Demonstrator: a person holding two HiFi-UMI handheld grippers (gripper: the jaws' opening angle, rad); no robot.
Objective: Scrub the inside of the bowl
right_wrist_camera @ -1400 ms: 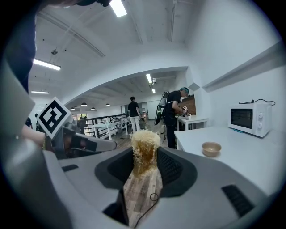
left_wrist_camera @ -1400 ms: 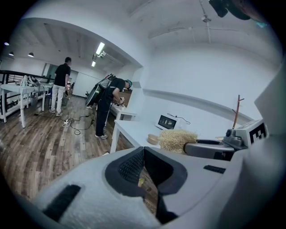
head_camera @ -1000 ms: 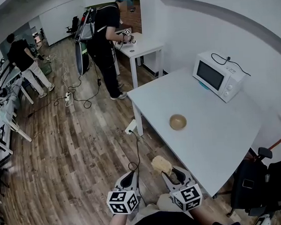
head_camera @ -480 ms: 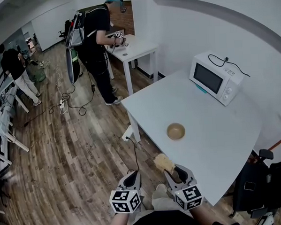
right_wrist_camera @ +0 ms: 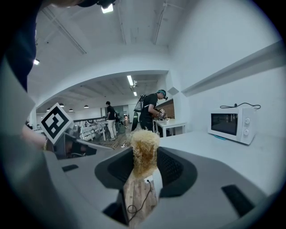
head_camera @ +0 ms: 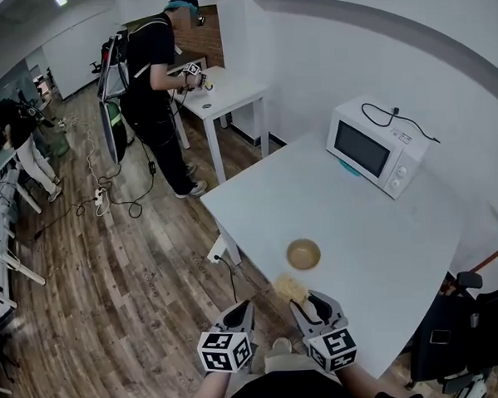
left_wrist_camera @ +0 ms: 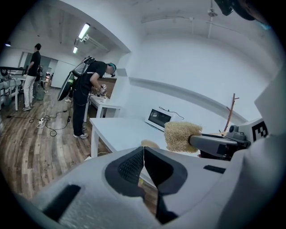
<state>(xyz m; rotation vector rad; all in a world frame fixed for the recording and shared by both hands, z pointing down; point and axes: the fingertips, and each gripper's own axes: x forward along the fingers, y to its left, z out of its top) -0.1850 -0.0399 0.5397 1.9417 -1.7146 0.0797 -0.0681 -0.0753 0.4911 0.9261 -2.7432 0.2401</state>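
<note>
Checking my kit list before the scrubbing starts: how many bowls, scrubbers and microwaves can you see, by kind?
bowl: 1
scrubber: 1
microwave: 1
Total: 3

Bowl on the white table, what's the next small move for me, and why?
Probably carry the right gripper forward until its scrubber is over the bowl. The scrubber is clamped in that gripper but is only at the table edge, short of the bowl, which sits untouched. The left gripper is shut and empty.
</note>
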